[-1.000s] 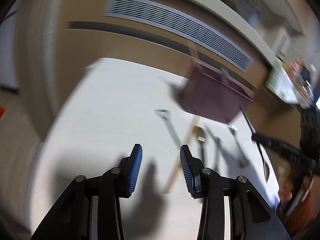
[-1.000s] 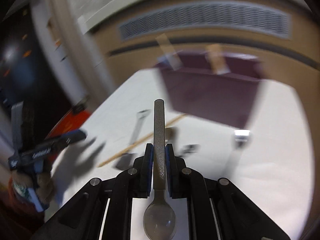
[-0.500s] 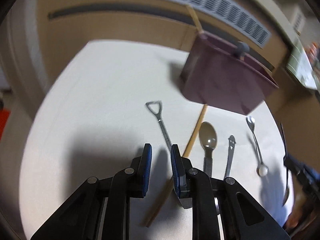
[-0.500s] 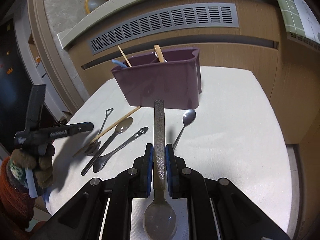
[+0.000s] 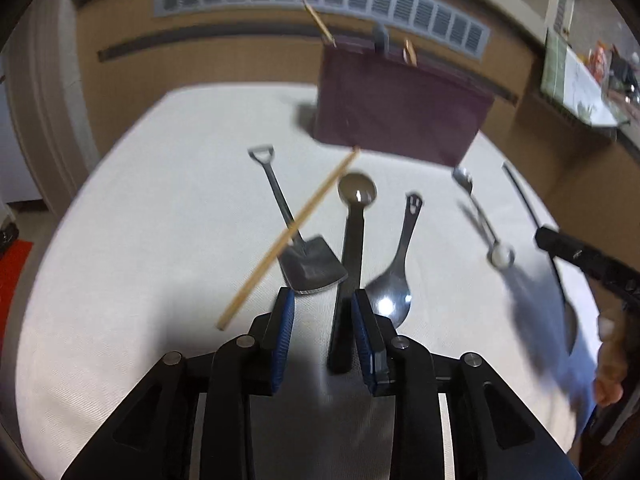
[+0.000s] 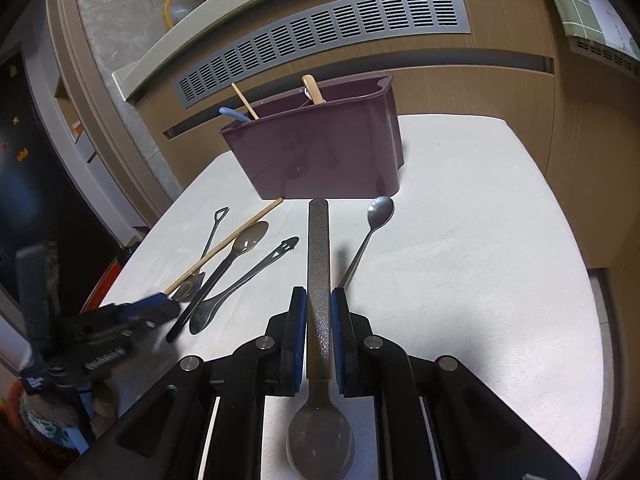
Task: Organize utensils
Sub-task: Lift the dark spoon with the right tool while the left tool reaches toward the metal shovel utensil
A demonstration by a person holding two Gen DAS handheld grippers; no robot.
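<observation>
My left gripper [image 5: 322,312] hangs low over a row of utensils on the white table [image 5: 160,240]. Its jaws are opening. The dark handle of a brown spoon [image 5: 356,194] lies between them, close to the right pad, and the left pad stands clear of it. Beside this spoon lie a shovel-shaped spoon [image 5: 310,266], a wooden chopstick [image 5: 288,236], a steel spoon with a cut-out handle [image 5: 400,256] and a small teaspoon [image 5: 482,224]. My right gripper [image 6: 318,320] is shut on a spoon with a rough handle [image 6: 318,256], its bowl toward the camera. The purple caddy [image 6: 320,156] stands behind.
The caddy holds a chopstick, a wooden handle and a blue handle. A wooden cabinet with a grey vent grille [image 6: 320,28] runs behind the table. The table's left edge drops to a dark floor with a red mat [image 5: 12,272]. A bare white top stretches to the right [image 6: 480,240].
My left gripper has moved forward and down to the utensil row; its jaws narrowed, then widened around the brown spoon's handle. My right gripper sank a little, still shut on its spoon.
</observation>
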